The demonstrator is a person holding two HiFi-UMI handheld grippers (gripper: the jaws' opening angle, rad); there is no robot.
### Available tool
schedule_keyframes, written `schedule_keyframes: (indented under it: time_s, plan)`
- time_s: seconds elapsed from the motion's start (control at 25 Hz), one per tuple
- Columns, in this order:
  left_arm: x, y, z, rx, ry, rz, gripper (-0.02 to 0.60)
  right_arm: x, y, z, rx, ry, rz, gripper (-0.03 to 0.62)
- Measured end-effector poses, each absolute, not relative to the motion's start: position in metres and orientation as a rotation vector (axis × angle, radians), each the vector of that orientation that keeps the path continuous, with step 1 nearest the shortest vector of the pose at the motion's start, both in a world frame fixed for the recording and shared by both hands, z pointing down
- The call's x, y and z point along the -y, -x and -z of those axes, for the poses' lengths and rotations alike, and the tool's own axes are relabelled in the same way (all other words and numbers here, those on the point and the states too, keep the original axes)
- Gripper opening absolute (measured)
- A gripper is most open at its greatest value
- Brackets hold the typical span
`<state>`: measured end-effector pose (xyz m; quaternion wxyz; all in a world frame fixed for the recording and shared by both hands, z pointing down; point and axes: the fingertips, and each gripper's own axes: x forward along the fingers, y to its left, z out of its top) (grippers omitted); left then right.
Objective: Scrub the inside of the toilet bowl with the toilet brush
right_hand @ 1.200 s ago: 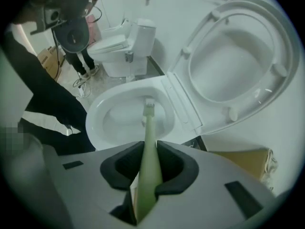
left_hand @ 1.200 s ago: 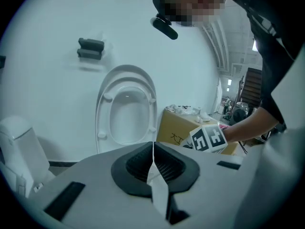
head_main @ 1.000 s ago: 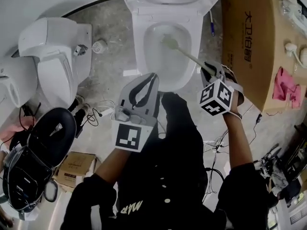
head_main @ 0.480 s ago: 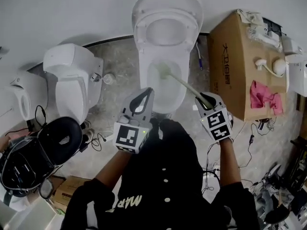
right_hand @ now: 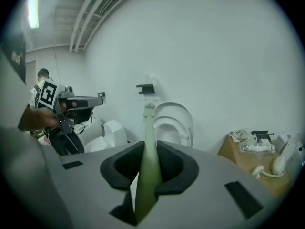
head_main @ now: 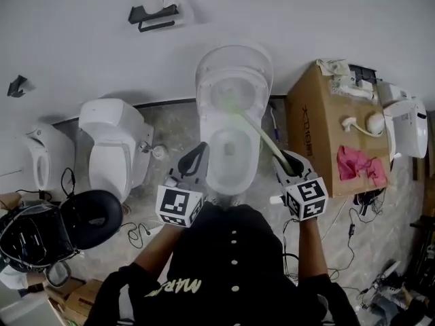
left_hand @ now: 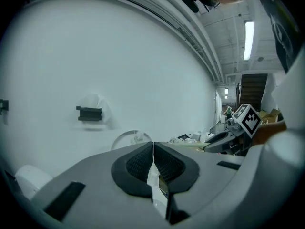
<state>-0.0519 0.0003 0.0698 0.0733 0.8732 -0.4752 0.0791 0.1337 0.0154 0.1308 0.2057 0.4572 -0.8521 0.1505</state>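
Note:
The white toilet (head_main: 213,129) stands against the wall with its lid and seat (head_main: 234,73) raised; it also shows in the right gripper view as the toilet (right_hand: 175,124). My right gripper (head_main: 285,161) is shut on the handle of the pale green toilet brush (head_main: 258,136). The brush slants up to the left, and its head (head_main: 228,103) is above the bowl, in front of the raised seat. In the right gripper view the brush (right_hand: 147,142) sticks up from the right gripper (right_hand: 147,152). My left gripper (head_main: 201,148) is at the bowl's left front, shut and empty; the left gripper view shows it (left_hand: 153,147) aimed at the wall.
A cardboard box (head_main: 319,124) with a pink cloth (head_main: 357,165) stands right of the toilet. A second toilet (head_main: 114,148) is on the left, with a black seat (head_main: 85,217) and cables near it. A paper holder (head_main: 153,12) hangs on the wall.
The brush head has come up out of the bowl and now stands in front of the raised seat. Both grippers rose and tilted up toward the wall.

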Motion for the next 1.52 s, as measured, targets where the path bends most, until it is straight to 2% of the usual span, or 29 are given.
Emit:
schedule_keyframes:
  time_s: [0.32, 0.64, 0.84, 1.52]
  plan:
    - [-0.015, 0.045, 0.007, 1.460, -2.712, -0.096, 0.027, -0.010, -0.151, -0.022, 2.514, -1.586, -0.167, 0.097]
    - [-0.031, 0.034, 0.038, 1.456, -2.785, -0.019, 0.027, -0.023, -0.151, 0.041, 2.635, -1.796, 0.055, 0.097]
    - [-0.043, 0.035, 0.043, 1.458, -2.805, -0.009, 0.026, -0.038, -0.142, 0.062, 2.695, -1.834, 0.176, 0.097]
    - [-0.037, 0.044, 0.036, 1.466, -2.798, -0.047, 0.028, -0.038, -0.129, 0.070, 2.685, -1.845, 0.205, 0.095]
